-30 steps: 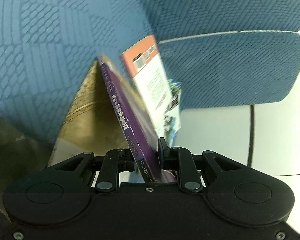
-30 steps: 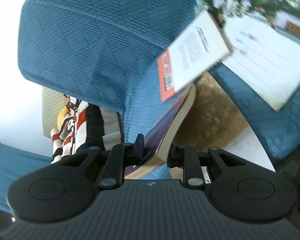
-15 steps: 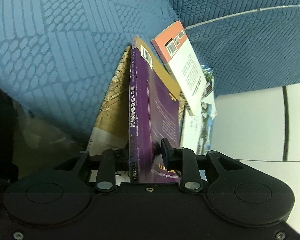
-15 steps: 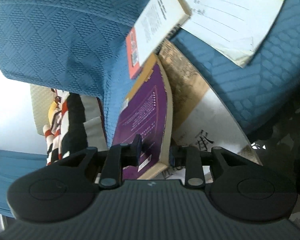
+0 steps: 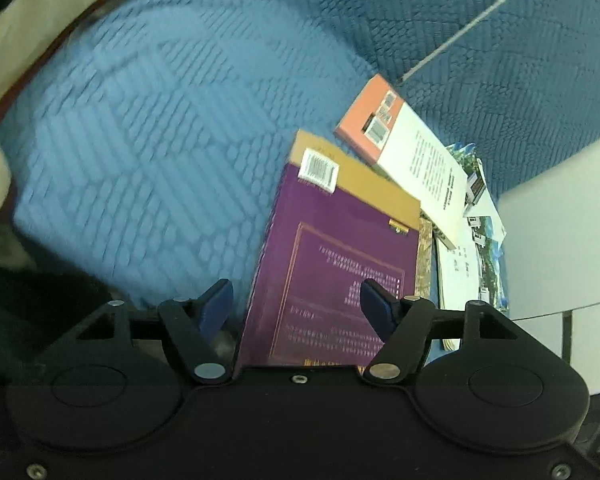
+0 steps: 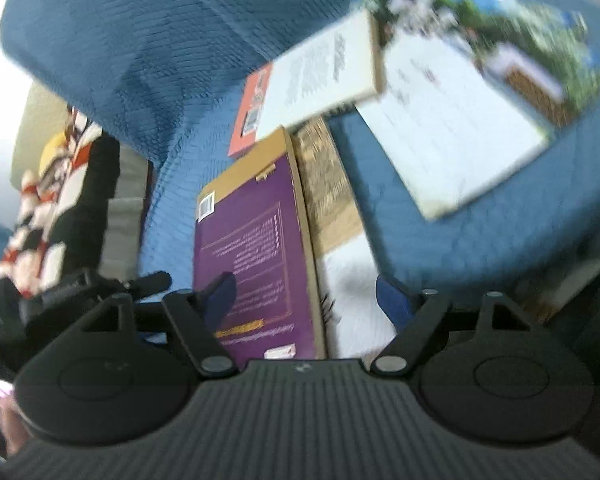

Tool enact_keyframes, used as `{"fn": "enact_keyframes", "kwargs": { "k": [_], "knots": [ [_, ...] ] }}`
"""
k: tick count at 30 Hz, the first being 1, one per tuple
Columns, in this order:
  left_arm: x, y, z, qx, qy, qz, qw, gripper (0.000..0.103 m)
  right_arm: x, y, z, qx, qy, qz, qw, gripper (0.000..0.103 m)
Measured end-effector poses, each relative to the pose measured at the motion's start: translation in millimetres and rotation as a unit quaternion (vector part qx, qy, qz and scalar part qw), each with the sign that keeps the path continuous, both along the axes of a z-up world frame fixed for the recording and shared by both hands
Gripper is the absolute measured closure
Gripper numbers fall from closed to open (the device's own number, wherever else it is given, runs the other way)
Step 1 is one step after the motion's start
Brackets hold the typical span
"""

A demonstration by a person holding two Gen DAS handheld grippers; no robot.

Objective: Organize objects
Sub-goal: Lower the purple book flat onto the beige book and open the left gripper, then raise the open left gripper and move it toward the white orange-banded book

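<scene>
The purple book (image 5: 332, 276) is seen lying flat, cover up, on the blue sofa cushion (image 5: 148, 152), between the two spread fingers of the left gripper (image 5: 296, 300). The jaws of that gripper have just been opening; its blue pads are held clear of the book on both sides, so the book is released though it is still framed by them. From the right wrist the same purple book (image 6: 256, 248) is seen partly between the fingers of the right gripper (image 6: 312, 296), whose jaws have likewise just been opening and are set wide, with no pad pressing on the cover. Under the book's far edge a brown-patterned paper (image 6: 328, 196) is seen, touching it. Just beyond the book's top corner an orange-and-white book (image 5: 404, 148) is laid at a slant, and beside that a picture booklet (image 6: 472, 92) is spread on the cushion. A striped soft toy (image 6: 56, 208) is seen at the left of the right-wrist view, well apart from the books.
</scene>
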State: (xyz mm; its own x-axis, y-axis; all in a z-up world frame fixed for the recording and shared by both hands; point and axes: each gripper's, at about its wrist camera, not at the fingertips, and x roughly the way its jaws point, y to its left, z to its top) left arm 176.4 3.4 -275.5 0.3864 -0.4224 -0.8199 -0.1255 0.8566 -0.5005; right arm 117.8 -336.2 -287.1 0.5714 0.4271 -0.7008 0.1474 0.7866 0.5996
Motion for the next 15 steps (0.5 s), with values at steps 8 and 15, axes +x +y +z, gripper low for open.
{"fn": "enact_keyframes", "kwargs": {
  "k": [8, 15],
  "knots": [
    [24.2, -25.5, -2.5, 0.055, -0.034, -0.033, 0.9974, 0.064, 32.5, 32.3, -0.7, -0.081, -0.071, 0.063, 0.992, 0.031],
    [33.9, -32.3, -14.5, 0.083, -0.036, -0.038, 0.9952, 0.075, 51.2, 47.0, -16.5, -0.094, -0.063, 0.074, 0.991, 0.059]
  ]
}}
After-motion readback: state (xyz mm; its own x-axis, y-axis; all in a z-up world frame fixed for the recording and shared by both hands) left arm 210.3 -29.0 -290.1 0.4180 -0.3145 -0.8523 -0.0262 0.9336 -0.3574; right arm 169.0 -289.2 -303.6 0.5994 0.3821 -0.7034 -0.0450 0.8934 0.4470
